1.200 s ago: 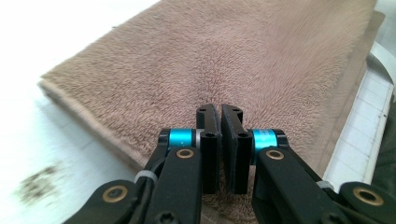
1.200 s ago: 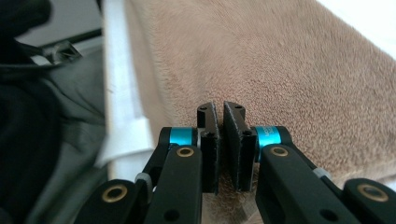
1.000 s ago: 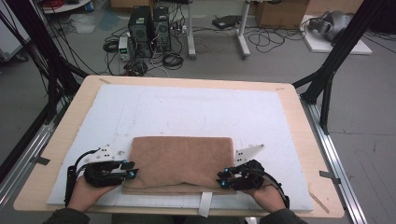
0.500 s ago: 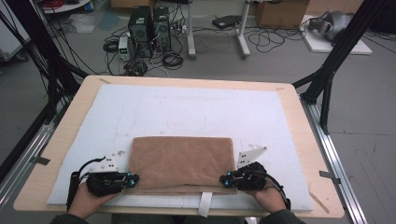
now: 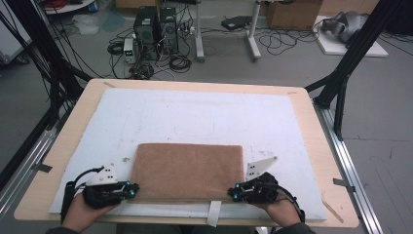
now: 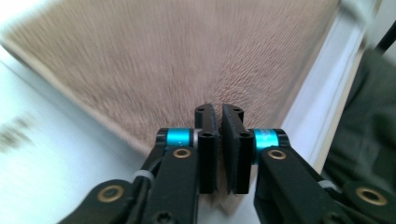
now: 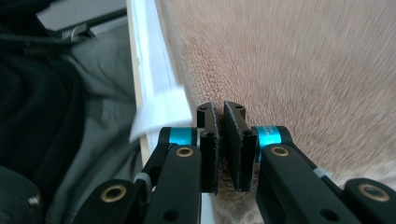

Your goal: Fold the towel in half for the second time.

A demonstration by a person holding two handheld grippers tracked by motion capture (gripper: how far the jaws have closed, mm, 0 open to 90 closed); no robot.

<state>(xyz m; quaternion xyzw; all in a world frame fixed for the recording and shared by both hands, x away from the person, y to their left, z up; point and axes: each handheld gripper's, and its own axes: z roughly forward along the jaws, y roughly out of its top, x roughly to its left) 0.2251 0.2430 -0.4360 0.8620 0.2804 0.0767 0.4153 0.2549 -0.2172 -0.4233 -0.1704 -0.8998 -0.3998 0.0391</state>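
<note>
Hand-held grippers, left (image 5: 130, 189) and right (image 5: 235, 191), pinch the brown folded terry towel's (image 5: 187, 171) near corners; lifting evenly should keep the fold square.

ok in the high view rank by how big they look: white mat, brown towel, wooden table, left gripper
1. wooden table
2. white mat
3. brown towel
4. left gripper, smallest, though it sits nearest the camera.

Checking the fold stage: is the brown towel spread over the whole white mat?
No, the brown towel covers just a patch near the front edge of the white mat.
</note>
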